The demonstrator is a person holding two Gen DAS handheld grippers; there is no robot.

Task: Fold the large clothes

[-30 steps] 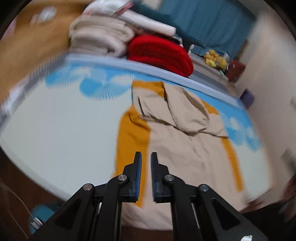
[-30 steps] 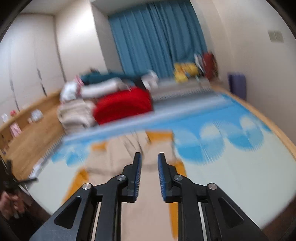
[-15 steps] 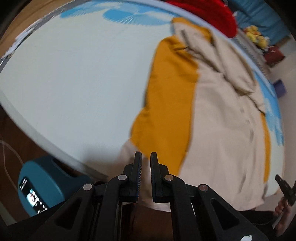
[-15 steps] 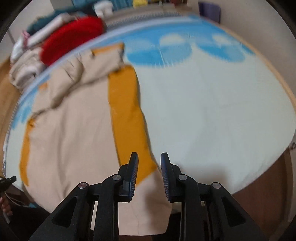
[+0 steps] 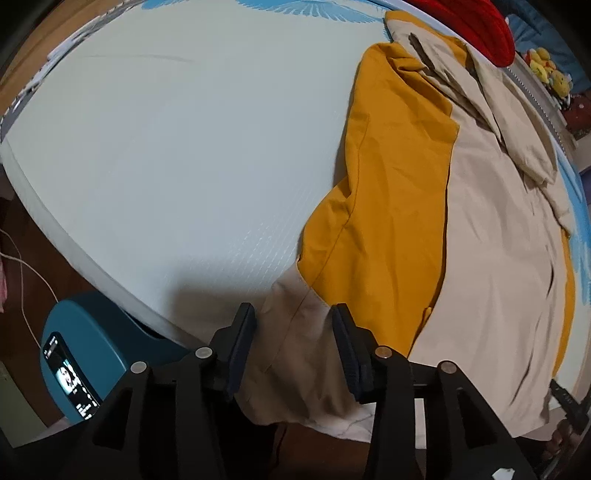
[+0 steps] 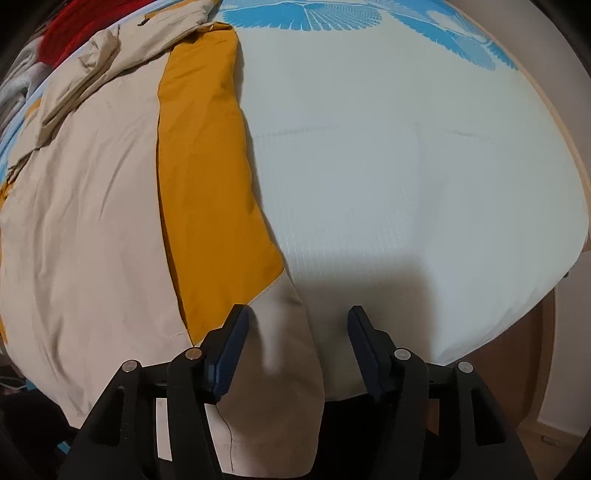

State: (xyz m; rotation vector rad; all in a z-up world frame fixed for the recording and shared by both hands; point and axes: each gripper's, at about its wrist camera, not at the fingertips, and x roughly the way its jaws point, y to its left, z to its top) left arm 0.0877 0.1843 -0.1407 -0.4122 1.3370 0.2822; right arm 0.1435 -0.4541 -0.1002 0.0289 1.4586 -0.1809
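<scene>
My left gripper sits at the bottom centre of its view, jaws spread and just opened wider, with the beige hem corner of the jacket lying between them but not yet pinched. My right gripper is the same at the bottom of its view: jaws apart, freshly widened, straddling the other beige hem corner where it hangs over the near edge of the mat.

To do this grab well, I judge each pair of pads should sink past the hem edge so both layers, beige shell and orange lining, get caught together; pinching only the top layer would let the jacket peel open when lifted. I'd close both at once and keep the corners level.

Outward from there, the jacket runs from the bottom centre up to the upper right in the left view, and up to the upper left in the right view.

Count: two grippers, one jacket, one mat, one red bundle at the top right of the left view, one phone at lower left.
</scene>
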